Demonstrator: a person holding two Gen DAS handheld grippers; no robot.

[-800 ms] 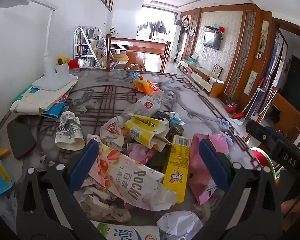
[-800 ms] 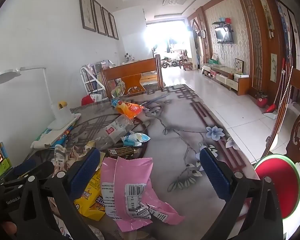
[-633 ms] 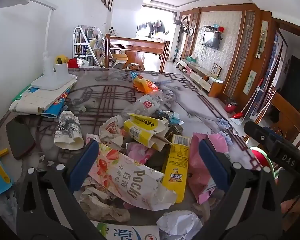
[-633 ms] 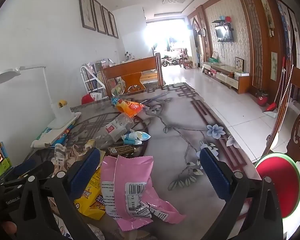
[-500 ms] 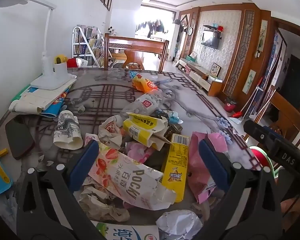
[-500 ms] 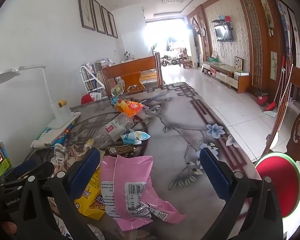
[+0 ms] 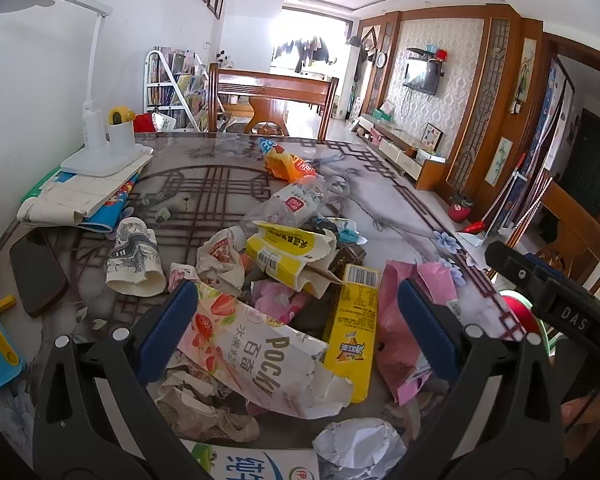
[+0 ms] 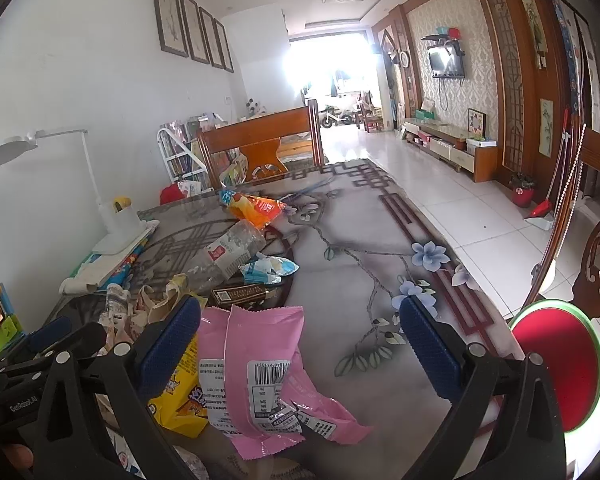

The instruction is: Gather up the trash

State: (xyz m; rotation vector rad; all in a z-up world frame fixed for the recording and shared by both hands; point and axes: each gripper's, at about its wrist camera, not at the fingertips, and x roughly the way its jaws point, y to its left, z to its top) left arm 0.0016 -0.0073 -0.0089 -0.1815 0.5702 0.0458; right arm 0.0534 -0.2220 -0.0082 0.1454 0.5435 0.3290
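Patterned glass tabletop [image 8: 352, 240] under a heap of trash. Between the wide-open, empty left gripper [image 7: 296, 332] pads: torn Pocky box [image 7: 260, 344], yellow snack box [image 7: 352, 332] just right of it. Pink wrapper [image 8: 256, 372] between the right gripper [image 8: 300, 344] pads, likewise spread wide and holding nothing. Farther ahead: crushed plastic bottle [image 8: 228, 252], orange chip bag [image 8: 256, 208]. Far left, possibly a desk lamp [image 8: 112, 216].

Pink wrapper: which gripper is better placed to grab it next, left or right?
Right, probably. The pink wrapper lies between the open right gripper fingers; the open left gripper is over the Pocky box.
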